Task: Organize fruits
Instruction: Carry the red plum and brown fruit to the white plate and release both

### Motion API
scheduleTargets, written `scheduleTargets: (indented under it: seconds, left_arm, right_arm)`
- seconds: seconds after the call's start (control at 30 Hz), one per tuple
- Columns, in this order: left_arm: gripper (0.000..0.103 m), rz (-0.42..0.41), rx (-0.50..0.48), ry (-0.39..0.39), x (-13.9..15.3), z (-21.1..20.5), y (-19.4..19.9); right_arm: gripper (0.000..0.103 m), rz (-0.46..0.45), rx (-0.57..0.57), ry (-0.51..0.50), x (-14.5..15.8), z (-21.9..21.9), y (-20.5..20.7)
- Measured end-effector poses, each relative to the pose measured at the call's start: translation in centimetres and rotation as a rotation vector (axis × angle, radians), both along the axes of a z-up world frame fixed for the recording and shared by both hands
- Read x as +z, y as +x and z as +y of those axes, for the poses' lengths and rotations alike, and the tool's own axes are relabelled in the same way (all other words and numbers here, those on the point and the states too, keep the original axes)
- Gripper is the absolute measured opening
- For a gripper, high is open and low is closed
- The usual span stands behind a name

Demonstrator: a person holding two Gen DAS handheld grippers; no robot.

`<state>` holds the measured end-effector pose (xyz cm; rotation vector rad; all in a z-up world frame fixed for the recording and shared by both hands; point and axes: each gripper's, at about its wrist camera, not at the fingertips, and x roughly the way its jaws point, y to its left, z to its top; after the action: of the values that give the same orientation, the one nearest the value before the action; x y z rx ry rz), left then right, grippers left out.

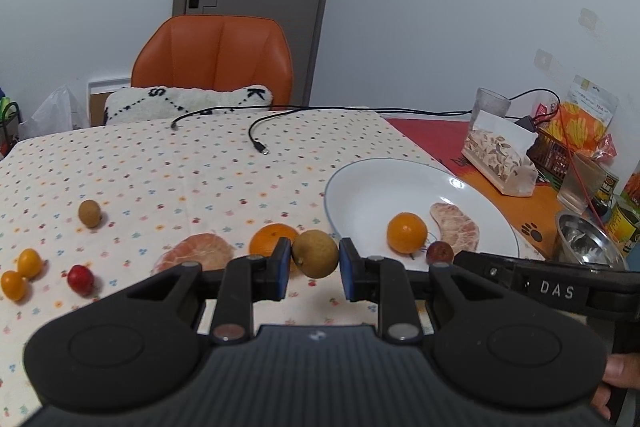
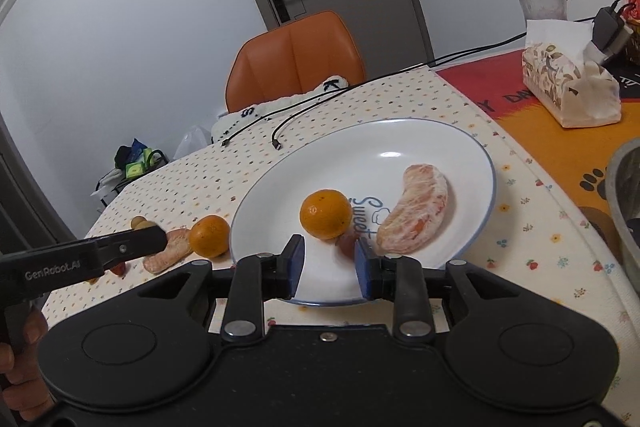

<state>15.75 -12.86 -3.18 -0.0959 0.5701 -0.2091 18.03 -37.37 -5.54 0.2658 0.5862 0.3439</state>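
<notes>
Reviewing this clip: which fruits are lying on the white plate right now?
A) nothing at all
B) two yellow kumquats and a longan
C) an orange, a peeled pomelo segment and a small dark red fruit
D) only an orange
C: the right wrist view shows the orange, the pomelo segment and a small red fruit inside the white plate.

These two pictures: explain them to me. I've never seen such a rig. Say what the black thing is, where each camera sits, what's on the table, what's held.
No robot: a person holds a hand gripper in each hand, with a camera looking along its jaws. In the left wrist view the left gripper is shut on a longan. The right gripper is open over the white plate, which holds an orange, a peeled pomelo segment and a small red fruit. Another orange and small fruits lie on the tablecloth.
</notes>
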Motion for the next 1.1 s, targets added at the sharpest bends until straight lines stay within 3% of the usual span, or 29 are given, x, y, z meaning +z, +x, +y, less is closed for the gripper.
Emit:
scheduleTargets:
  seconds: [0.63,0.93,1.1]
  left_arm:
    - [0.025,0.014,-0.072,0.033,-0.4,-4.3,3.1]
    - [0.059,0.018,-0.013,0.056,-0.5,-3.2,2.7]
    - [0.064,0.024,0.015,0.060,-0.3,-1.6,2.0]
  right_arm:
    - [0.039,-0.009,0.013,0.024,0.0,-1.7,-0.5]
    - [0.041,-0.010,0.014,0.027,0.0,-1.7,-0.5]
    - [0.042,-0.008,0.015,0.029,0.0,-1.4,-0.7]
